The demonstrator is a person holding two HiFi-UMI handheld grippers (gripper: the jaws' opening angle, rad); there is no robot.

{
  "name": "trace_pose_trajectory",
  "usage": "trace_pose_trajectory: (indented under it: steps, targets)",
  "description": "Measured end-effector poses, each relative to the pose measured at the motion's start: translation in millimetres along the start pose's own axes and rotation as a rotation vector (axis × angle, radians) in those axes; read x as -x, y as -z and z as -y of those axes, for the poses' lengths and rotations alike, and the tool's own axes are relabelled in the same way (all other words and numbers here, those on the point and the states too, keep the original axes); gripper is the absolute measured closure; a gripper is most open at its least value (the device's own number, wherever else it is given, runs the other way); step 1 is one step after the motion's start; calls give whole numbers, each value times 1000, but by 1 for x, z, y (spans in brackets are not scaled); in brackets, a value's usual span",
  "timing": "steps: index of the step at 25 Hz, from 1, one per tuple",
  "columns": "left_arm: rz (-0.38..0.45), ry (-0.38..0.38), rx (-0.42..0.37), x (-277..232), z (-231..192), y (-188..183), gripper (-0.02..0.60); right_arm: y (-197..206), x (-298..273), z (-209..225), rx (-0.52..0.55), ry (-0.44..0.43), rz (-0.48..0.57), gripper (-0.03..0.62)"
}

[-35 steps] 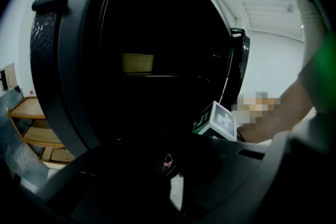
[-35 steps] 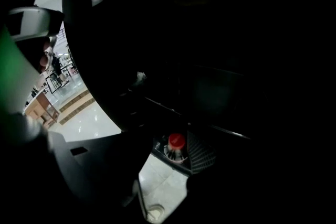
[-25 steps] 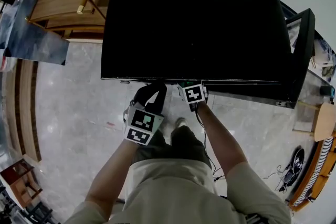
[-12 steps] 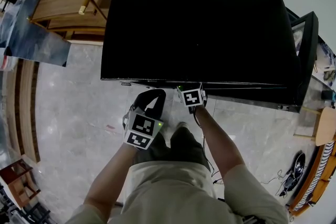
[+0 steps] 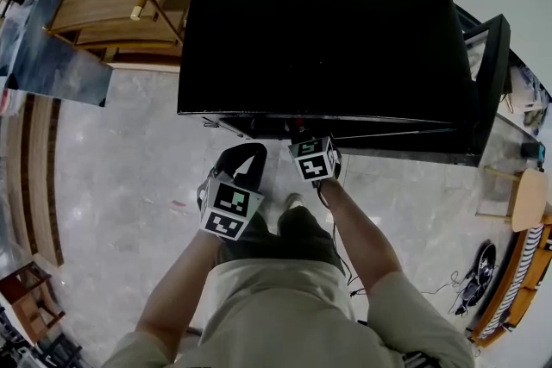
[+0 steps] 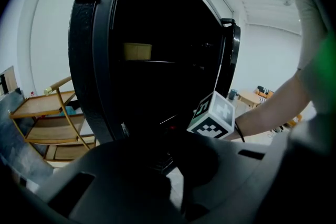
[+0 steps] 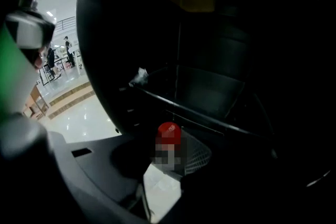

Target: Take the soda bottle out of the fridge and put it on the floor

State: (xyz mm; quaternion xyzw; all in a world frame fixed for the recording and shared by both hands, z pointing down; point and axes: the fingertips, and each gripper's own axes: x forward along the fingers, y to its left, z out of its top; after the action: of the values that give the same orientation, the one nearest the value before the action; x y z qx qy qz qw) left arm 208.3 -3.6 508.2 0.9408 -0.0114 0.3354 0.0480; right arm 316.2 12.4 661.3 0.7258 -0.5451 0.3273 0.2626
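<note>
1. As its jaws have just been closing, the right gripper point(image 7: 170, 168) appears clamped on the soda bottle point(image 7: 169, 135) below its red cap, ready for lifting.
2. The bottle is found low inside the fridge point(image 5: 328, 21).
3. The left gripper point(image 6: 176, 165) is held aside at the left, jaws together and empty, so the opening is left free.

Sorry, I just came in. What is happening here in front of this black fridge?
A person stands before the open black fridge with a claw in each hand. The right claw reaches into the fridge's lower part; its jaws have just been closing and now appear to grip a red-capped soda bottle near its top. The left claw hangs outside, jaws together, holding nothing. The bottle is not yet on the floor.
</note>
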Motion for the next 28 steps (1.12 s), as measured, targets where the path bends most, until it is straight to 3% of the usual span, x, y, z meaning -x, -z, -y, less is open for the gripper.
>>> trace_pose_trajectory:
  steps: [4,12,28]
  targets:
    - [12,4,-7,16,4,-14,577,-31,46,-11,0,-25,72,482]
    - [46,15,-29,60,22,-56,575,-63,151,-7,20,-7,114,482]
    - [120,58,-163,153,70,-147,575,-126,334,-14,66,-10,203,483]
